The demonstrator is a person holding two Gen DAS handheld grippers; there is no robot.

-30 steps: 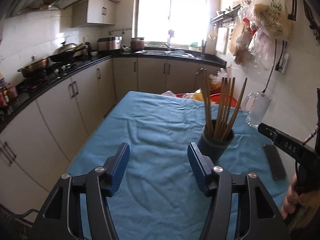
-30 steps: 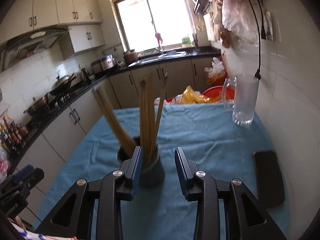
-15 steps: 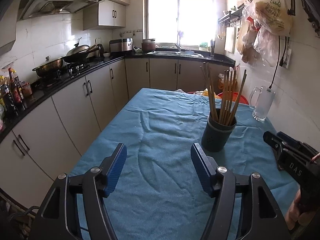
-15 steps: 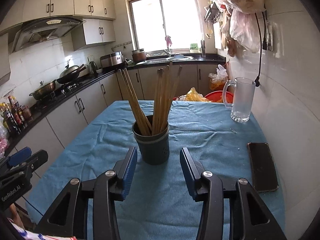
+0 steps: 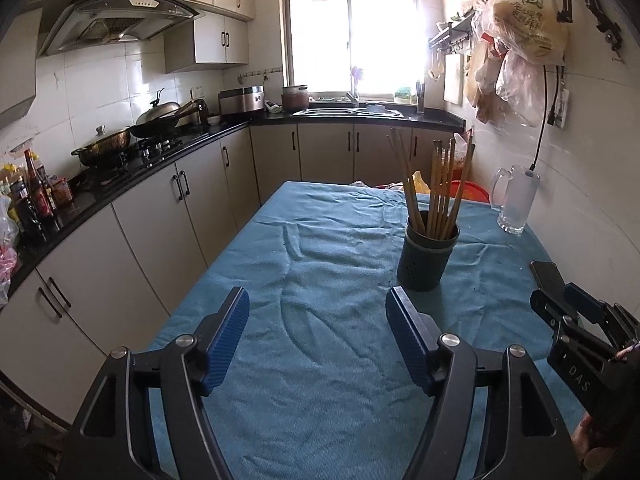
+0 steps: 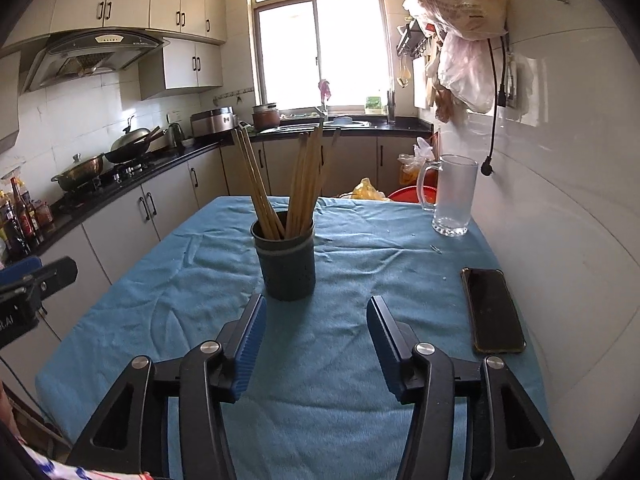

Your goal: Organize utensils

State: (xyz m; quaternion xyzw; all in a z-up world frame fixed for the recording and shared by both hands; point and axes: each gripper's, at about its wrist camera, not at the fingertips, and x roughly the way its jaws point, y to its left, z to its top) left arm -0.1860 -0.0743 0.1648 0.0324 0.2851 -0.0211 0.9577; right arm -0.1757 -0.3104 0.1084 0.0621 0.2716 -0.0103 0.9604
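Both tools hover spread and empty above a counter (image 6: 168,300) draped in blue cloth: the left tool (image 5: 318,336) short of a dark utensil holder (image 5: 427,258), the right tool (image 6: 314,336) just behind the same holder (image 6: 285,264). Wooden chopsticks (image 6: 298,190) stand fanned inside it. The right tool's body, lettered "DAS" (image 5: 579,376), shows in the left view. A black phone (image 6: 493,310) lies by the wall, a glass mug (image 6: 453,196) farther back.
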